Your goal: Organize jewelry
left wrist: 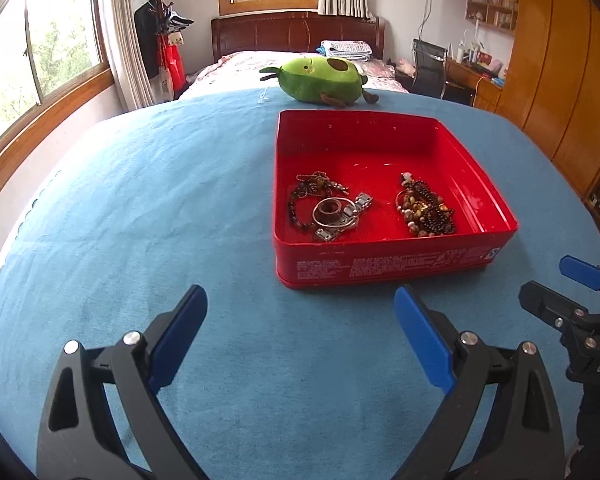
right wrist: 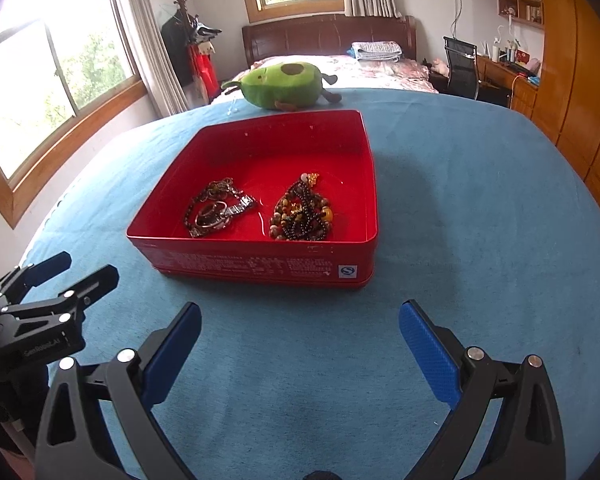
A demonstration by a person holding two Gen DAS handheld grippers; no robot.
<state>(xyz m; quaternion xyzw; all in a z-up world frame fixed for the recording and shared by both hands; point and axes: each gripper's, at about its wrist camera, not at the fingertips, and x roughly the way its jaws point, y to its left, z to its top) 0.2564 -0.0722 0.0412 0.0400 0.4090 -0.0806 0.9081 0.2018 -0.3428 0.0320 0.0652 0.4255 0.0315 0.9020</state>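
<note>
A red tin (left wrist: 392,256) sits on the blue surface (left wrist: 160,200), open at the top. Inside it lie two heaps of jewelry: a watch (left wrist: 338,212) tangled with a chain and what looks like a dark bead bracelet on the left, and beads (left wrist: 426,210) on the right, well apart. The left gripper (left wrist: 300,336) and right gripper (right wrist: 300,344) hover near the tin's front wall, jaws wide, holding nothing. A plush avocado (right wrist: 284,86) lies behind the tin.

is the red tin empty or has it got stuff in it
Not empty: the red tin holds two piles, a watch and chains and beaded bracelets.
</note>
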